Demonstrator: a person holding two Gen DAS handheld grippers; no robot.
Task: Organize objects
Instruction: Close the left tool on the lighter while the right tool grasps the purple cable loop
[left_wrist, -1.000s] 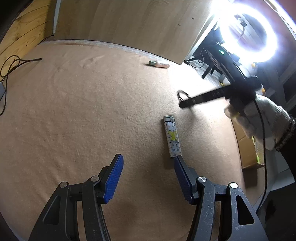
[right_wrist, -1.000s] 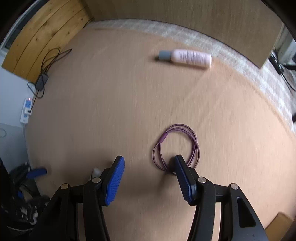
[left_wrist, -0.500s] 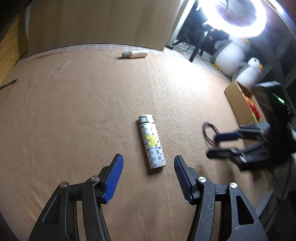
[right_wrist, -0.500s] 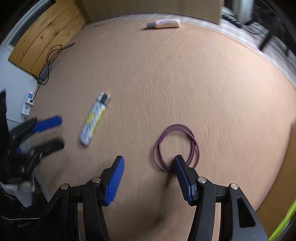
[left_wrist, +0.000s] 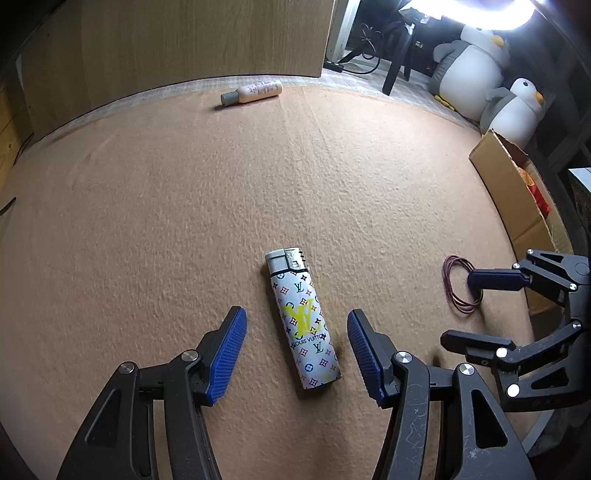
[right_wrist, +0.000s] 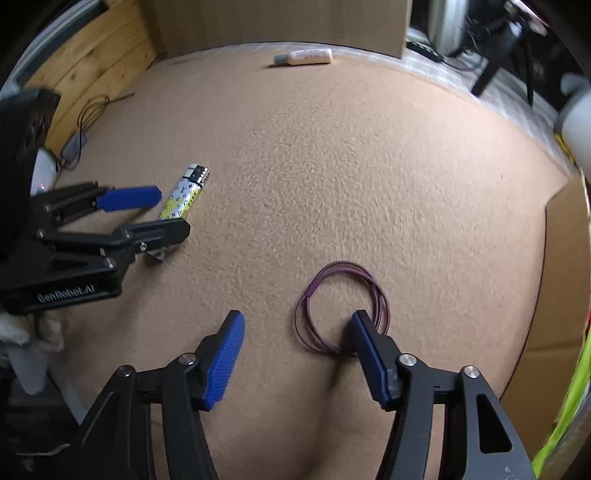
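Observation:
A white patterned lighter (left_wrist: 301, 319) lies on the tan felt table (left_wrist: 184, 203), between the open jaws of my left gripper (left_wrist: 295, 332); its lower end reaches between the fingertips. It also shows in the right wrist view (right_wrist: 184, 194) beside the left gripper (right_wrist: 147, 214). A purple wire loop (right_wrist: 341, 306) lies flat, with my open right gripper's (right_wrist: 295, 332) right finger (right_wrist: 369, 350) resting inside the loop. In the left wrist view the loop (left_wrist: 461, 284) and the right gripper (left_wrist: 476, 306) are at the right edge.
A small pink bottle (left_wrist: 253, 92) lies on its side at the far table edge, below a wooden panel (left_wrist: 177, 40). A cardboard box (left_wrist: 517, 195) stands off the right edge. Plush penguins (left_wrist: 480, 62) sit behind it. Cables (right_wrist: 88, 114) lie at the far left.
The left gripper has swung right and closed in so the lighter now lies between its jaws. The right gripper has turned, keeping its right finger in the purple loop.

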